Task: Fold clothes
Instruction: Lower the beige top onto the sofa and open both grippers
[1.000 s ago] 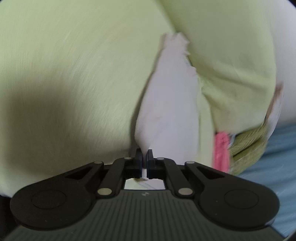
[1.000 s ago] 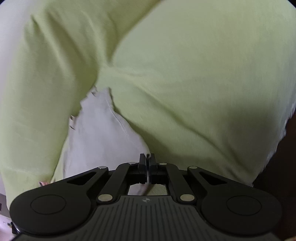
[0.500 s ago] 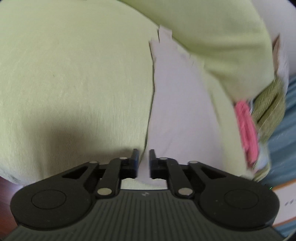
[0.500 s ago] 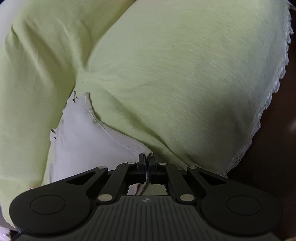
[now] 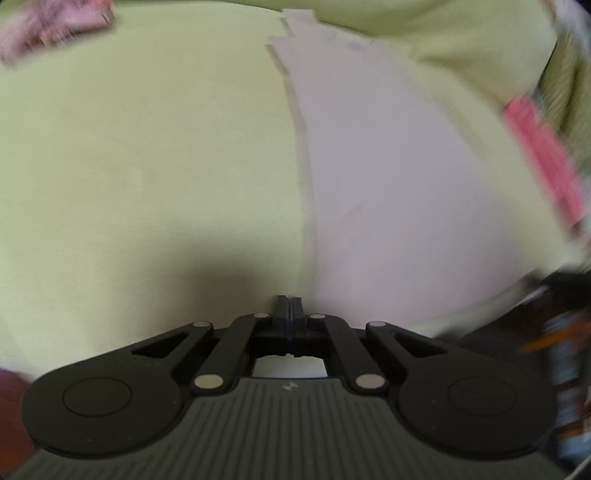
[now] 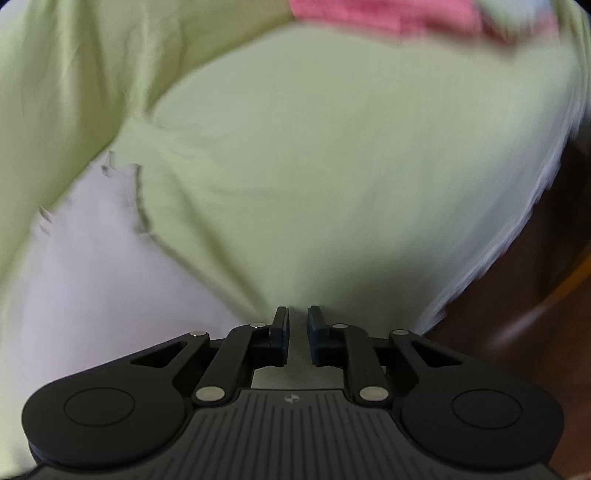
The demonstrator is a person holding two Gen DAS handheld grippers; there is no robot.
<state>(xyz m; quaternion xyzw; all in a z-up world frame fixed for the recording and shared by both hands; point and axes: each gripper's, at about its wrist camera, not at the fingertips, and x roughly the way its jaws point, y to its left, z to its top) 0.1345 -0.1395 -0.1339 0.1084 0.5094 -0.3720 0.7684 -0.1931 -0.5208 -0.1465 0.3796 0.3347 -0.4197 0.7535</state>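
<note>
A light green garment point(image 5: 147, 166) with a white inner panel point(image 5: 388, 192) fills the left wrist view, lying flat and blurred. My left gripper point(image 5: 290, 301) sits at the garment's near edge with its jaws closed together, with no cloth visibly between them. In the right wrist view the same green garment point(image 6: 332, 166) and its white panel point(image 6: 92, 277) lie spread, with a white lace hem point(image 6: 517, 229) at the right. My right gripper point(image 6: 297, 314) is open over the near edge, holding nothing.
Pink cloth point(image 5: 543, 158) and an olive ribbed cloth point(image 5: 569, 92) lie at the right of the left wrist view; pink cloth point(image 6: 388, 14) shows at the top of the right wrist view. Dark brown table surface point(image 6: 535, 314) lies to the right of the hem.
My left gripper opened, let go of the white panel edge, then shut again empty. My right gripper opened and released the garment. The garment now lies flatter.
</note>
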